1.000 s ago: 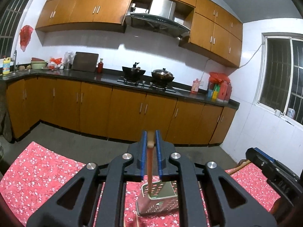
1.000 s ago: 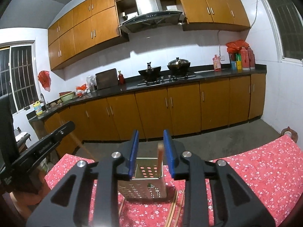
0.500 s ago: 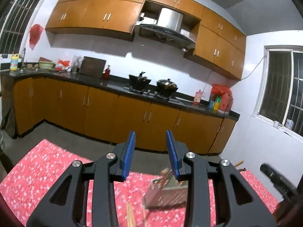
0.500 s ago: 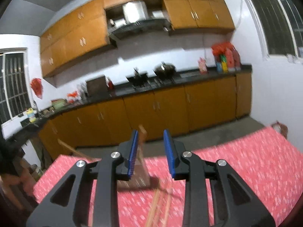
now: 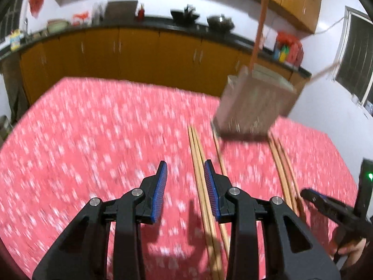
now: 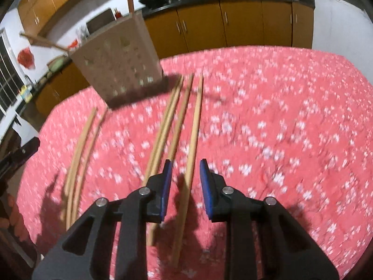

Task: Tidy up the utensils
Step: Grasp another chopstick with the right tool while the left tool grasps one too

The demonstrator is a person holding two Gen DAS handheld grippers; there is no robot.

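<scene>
While both views are blurring with motion, the left gripper (image 5: 185, 187) is hanging over the red floral tablecloth (image 5: 93, 140) with its blue-padded jaws spread and nothing between the pads; a pair of chopsticks (image 5: 198, 163) is lying on the cloth below the gap, close to the right pad. The right gripper (image 6: 185, 183) is likewise hanging with its jaws spread and gripping nothing, a single chopstick (image 6: 192, 144) lying on the cloth under the gap. Left of that stick, more chopsticks (image 6: 163, 128) are lying side by side, and another pair (image 6: 79, 149) is lying well apart at the far left. The perforated metal utensil holder (image 6: 119, 63) is standing at the far end of the sticks, on the far left of the cloth in the right view and far right (image 5: 254, 102) in the left view. One chopstick (image 5: 257, 32) is standing upright in it and another is leaning out over its rim. Kitchen cabinets (image 6: 233, 25) are running along the far wall.
</scene>
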